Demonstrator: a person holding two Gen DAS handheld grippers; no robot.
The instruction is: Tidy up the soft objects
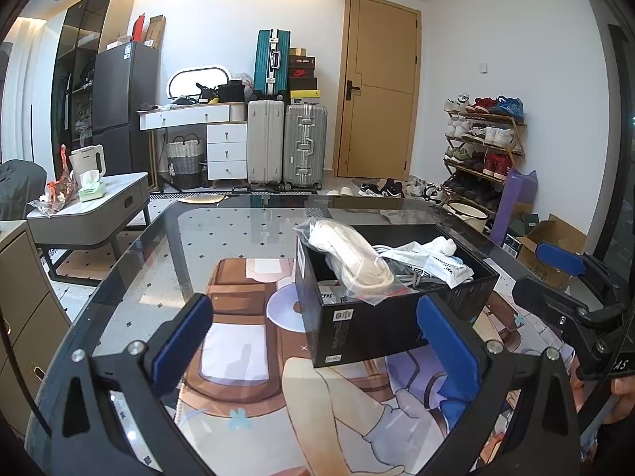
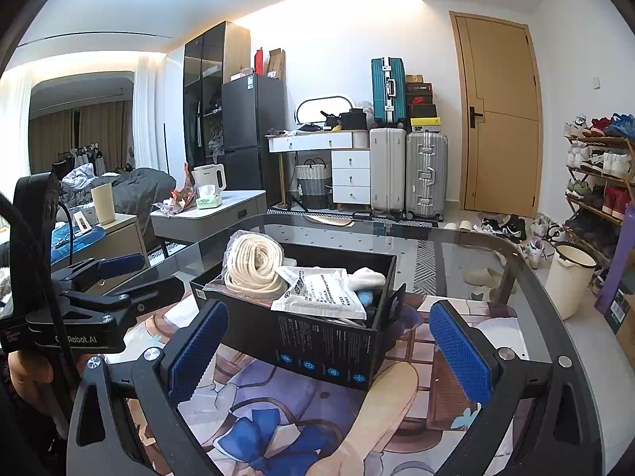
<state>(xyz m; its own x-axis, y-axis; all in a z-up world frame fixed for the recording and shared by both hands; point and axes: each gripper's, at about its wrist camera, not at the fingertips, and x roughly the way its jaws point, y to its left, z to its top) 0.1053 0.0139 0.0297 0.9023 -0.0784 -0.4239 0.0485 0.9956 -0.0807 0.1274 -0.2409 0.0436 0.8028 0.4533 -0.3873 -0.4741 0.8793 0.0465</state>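
Standing over the table: both tongs are held wide apart and empty.
Left tongs [image 1: 313, 341]: spread wide, nothing gripped; the black box [image 1: 381, 317] is seen between and beyond the blue pads, and contact with it cannot be judged.
Right tongs [image 2: 329, 349]: spread wide, nothing held; the same box [image 2: 317, 341] is framed between the fingers, no touch being shown.
Box: one, open-topped, set on the glass table [image 2: 468, 246], near its middle.
Soft things in the box: one coil of cream rope [image 2: 254, 265] in a clear bag is leaned at the box's left end; one white printed pouch [image 2: 317, 293] is laid across the top; one white fluffy piece [image 2: 369, 275] and something blue beneath it are seen at the right end, the kind not being clear.
Table: clear glass with a dark rim, an illustrated mat [image 1: 246, 357] being seen under the glass.
Room: three suitcases [image 1: 285, 142], one wooden door [image 1: 381, 87], one shoe rack [image 1: 484, 146] and one side table with a kettle [image 1: 89, 158] are seen.
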